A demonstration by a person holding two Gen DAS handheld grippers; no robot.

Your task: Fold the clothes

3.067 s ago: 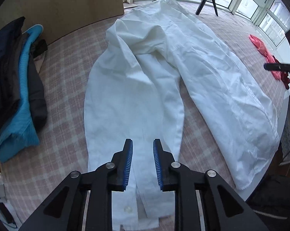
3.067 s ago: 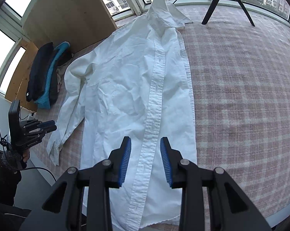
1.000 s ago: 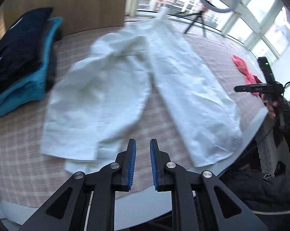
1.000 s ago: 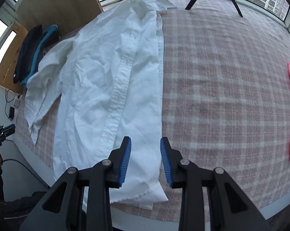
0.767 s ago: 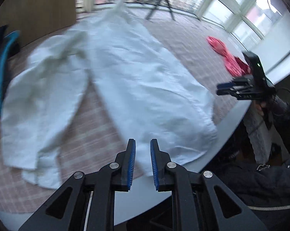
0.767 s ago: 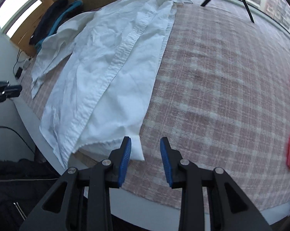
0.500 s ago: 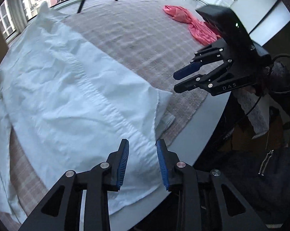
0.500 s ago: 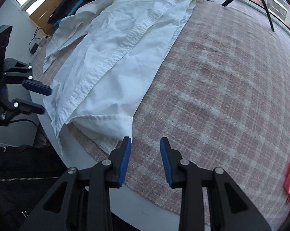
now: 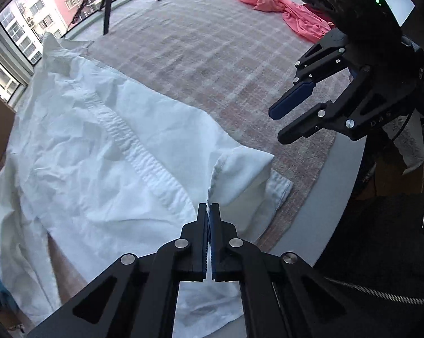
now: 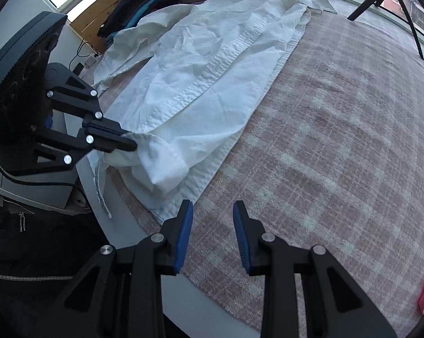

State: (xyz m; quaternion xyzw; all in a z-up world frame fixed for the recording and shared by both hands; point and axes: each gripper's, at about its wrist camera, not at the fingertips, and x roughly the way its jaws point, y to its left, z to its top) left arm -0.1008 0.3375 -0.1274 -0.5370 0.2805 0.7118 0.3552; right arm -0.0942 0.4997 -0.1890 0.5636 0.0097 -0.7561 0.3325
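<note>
shirt (image 9: 104, 152) hem at table edge (image 9: 338, 191), left gripper (image 9: 209, 219) fingers pinching it, right gripper (image 10: 213, 233) fingers apart, empty

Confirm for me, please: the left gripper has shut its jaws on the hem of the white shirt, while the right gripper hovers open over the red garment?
Not quite. The right gripper hovers open over bare checked cloth beside the white shirt, as the right wrist view shows. The left gripper is indeed shut on the hem.

black hand-held gripper (image 9: 209, 211) frames, silver screws, ribbed blue pads (image 10: 183, 233), white "das" lettering, dark zipped jacket (image 10: 28, 270).
</note>
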